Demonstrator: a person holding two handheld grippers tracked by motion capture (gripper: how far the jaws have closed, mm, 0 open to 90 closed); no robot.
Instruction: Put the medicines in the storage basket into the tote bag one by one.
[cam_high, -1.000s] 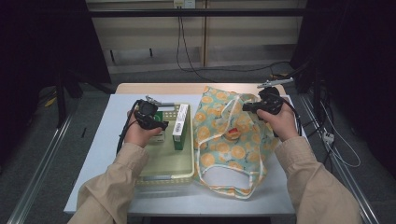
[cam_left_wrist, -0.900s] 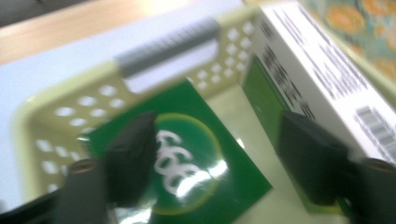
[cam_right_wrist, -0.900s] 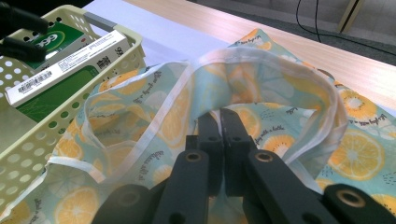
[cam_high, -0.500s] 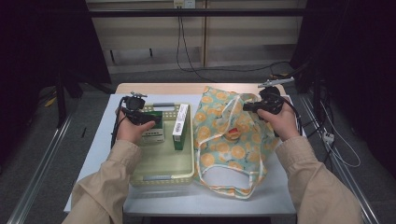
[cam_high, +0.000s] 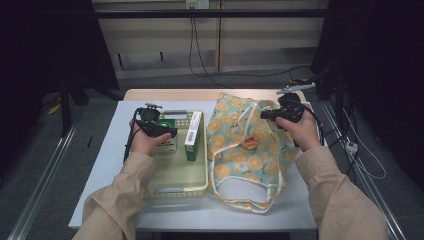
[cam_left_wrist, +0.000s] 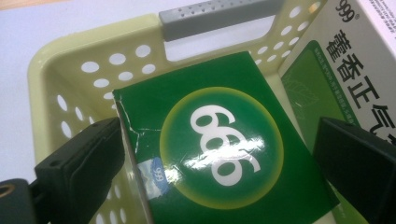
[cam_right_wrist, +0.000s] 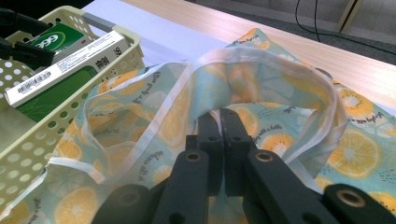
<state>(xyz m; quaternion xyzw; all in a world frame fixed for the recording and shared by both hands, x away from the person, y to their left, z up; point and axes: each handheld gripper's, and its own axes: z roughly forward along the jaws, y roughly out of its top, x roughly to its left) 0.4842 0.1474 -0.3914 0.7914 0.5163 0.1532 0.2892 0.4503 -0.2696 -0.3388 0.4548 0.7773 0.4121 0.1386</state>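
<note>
The left gripper (cam_high: 167, 133) sat over the far end of the pale yellow basket (cam_high: 200, 187), carried by the person's left hand (cam_high: 145, 142), whose forearm in a tan sleeve (cam_high: 117, 200) came up from the bottom edge of the high view and angled toward the basket. Its jaws had just been opening and stood wide apart. In the left gripper view the green box (cam_left_wrist: 224, 154) marked 999 lay between them, and its crumpled left edge ran just beside the left jaw; whether that edge touched the jaw could not be told, and the right jaw stood clear of the box. The box leaned against the basket's perforated end wall, below the grey handle (cam_left_wrist: 219, 16). Just beside it stood a white and green carton (cam_high: 192, 135) with printed characters, on edge along the basket's right-hand side.

The right gripper (cam_high: 267, 115) was held by the right hand (cam_high: 300, 131) over the far part of the fabric bag (cam_high: 250, 155), which lay flat on the table (cam_high: 107, 155) just right of the basket. The right forearm rose from the lower right corner and the wrist bent inward toward the bag. In the right gripper view the 2 jaws were pressed together on the bag's white-edged rim (cam_right_wrist: 219, 109), lifting it so that the strap (cam_right_wrist: 261, 60) arched above them. The bag's print showed orange slices on pale blue.
</note>
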